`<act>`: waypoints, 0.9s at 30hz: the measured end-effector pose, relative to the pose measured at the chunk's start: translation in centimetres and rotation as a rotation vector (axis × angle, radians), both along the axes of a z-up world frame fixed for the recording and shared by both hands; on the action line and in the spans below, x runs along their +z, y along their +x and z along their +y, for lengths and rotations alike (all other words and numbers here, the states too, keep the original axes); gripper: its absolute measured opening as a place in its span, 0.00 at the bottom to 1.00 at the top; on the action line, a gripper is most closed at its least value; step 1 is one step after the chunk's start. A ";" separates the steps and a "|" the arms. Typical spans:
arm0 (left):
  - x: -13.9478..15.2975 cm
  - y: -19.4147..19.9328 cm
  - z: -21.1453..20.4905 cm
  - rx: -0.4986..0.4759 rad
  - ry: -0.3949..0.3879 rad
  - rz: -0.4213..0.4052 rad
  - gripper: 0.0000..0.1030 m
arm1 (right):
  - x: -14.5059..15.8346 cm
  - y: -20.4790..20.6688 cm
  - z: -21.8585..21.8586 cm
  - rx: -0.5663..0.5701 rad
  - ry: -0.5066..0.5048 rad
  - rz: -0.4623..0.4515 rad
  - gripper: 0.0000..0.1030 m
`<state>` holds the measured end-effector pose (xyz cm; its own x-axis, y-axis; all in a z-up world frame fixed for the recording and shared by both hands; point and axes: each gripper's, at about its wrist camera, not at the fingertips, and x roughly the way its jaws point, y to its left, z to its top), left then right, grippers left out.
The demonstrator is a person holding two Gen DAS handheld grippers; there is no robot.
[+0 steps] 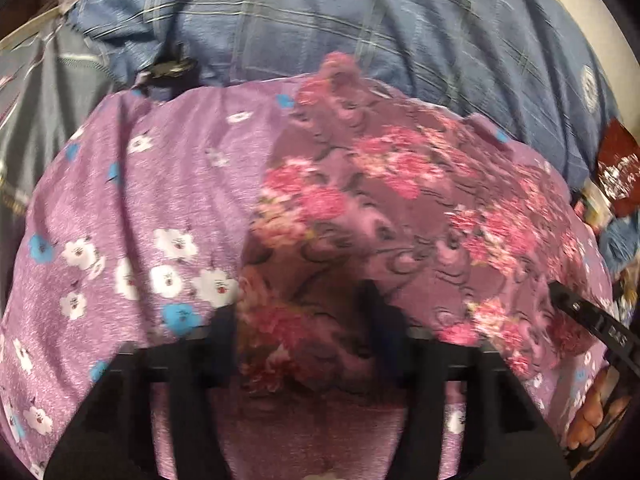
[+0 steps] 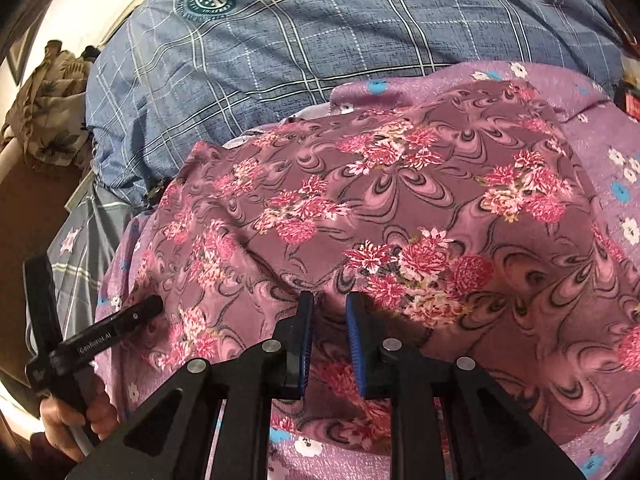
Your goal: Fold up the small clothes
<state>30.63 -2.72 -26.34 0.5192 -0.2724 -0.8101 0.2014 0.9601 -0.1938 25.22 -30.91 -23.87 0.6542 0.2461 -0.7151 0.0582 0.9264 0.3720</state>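
A small mauve cloth with pink flowers [image 2: 360,216] lies on a lilac sheet with white and blue flowers [image 2: 624,184]. It also shows in the left wrist view [image 1: 380,208], blurred, with the lilac sheet [image 1: 140,208] to its left. My right gripper [image 2: 329,304] stands at the cloth's near edge with a narrow gap between its blue pads [image 2: 353,328]; cloth sits in that gap. My left gripper [image 1: 304,320] is at the cloth's near edge and cloth drapes over its fingers, hiding the tips. The left gripper's finger [image 2: 136,314] shows at the cloth's left edge.
A blue plaid garment [image 2: 320,60] with a green crest lies beyond the cloth, also in the left wrist view [image 1: 360,32]. A beige floral bundle [image 2: 52,108] sits far left. A red packet [image 1: 616,160] lies at the right. The right gripper's tip [image 1: 580,312] enters from the right.
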 end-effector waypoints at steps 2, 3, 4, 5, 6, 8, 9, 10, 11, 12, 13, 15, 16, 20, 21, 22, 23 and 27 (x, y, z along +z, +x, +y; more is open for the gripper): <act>0.3 -0.1 0.1 0.015 -0.003 -0.019 0.16 | -0.1 0.1 -0.1 -0.009 0.006 -0.001 0.18; 0.5 -0.1 0.2 0.019 -0.012 -0.026 0.14 | -0.1 0.0 -0.2 -0.011 0.009 -0.001 0.18; 0.8 -0.3 0.3 0.024 -0.026 -0.035 0.13 | -0.2 0.1 -0.3 -0.011 0.013 0.000 0.18; 1.1 -0.4 0.4 0.023 -0.034 -0.045 0.12 | -0.2 0.1 -0.3 -0.013 0.018 0.001 0.18; 1.5 -0.7 0.5 0.021 -0.042 -0.061 0.11 | -0.2 0.1 -0.5 -0.015 0.024 0.001 0.18; 2.1 -0.9 0.5 0.021 -0.058 -0.074 0.11 | -0.2 0.3 -0.7 -0.019 0.041 0.001 0.18; 2.6 -1.1 0.5 0.023 -0.069 -0.084 0.11 | -0.2 0.3 -0.9 -0.020 0.048 0.000 0.18; 3.3 -1.4 0.4 0.023 -0.073 -0.102 0.11 | -0.1 0.3 -1.0 -0.022 0.055 -0.002 0.18; 3.8 -1.6 0.1 0.020 -0.066 -0.122 0.10 | -0.1 0.3 -1.2 -0.023 0.060 -0.004 0.18; 4.5 -1.9 -0.3 0.013 -0.058 -0.143 0.09 | 0.0 0.3 -1.4 -0.025 0.067 -0.007 0.18; 5.4 -2.2 -1.2 -0.006 -0.063 -0.164 0.09 | 0.1 0.2 -1.6 -0.027 0.071 -0.009 0.18; 6.9 -3.0 -2.7 -0.036 -0.048 -0.202 0.09 | 0.4 0.1 -2.5 -0.040 0.088 -0.018 0.18; 8.0 -3.7 -4.2 -0.063 -0.024 -0.233 0.09 | 0.6 0.0 -3.2 -0.052 0.100 -0.025 0.18; 10.9 -5.6 -10.4 -0.193 0.063 -0.309 0.09 | 1.2 -0.7 -6.8 -0.104 0.144 -0.050 0.18; 11.4 -6.1 -12.1 -0.226 0.074 -0.317 0.08 | 1.3 -1.0 -7.9 -0.121 0.157 -0.055 0.18; 11.9 -6.6 -14.2 -0.267 0.079 -0.327 0.08 | 1.4 -1.2 -8.9 -0.135 0.166 -0.059 0.18; 12.1 -7.3 -16.6 -0.310 0.085 -0.336 0.08 | 1.5 -1.5 -10.6 -0.161 0.178 -0.068 0.18; 10.8 -9.3 -24.9 -0.453 0.099 -0.319 0.08 | 1.9 -3.0 -17.7 -0.281 0.229 -0.105 0.18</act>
<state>21.36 -27.60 -15.55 0.5915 -0.4556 -0.6652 0.6319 0.7744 0.0314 22.21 -48.61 -21.95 0.7857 0.1923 -0.5879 0.2492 0.7715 0.5854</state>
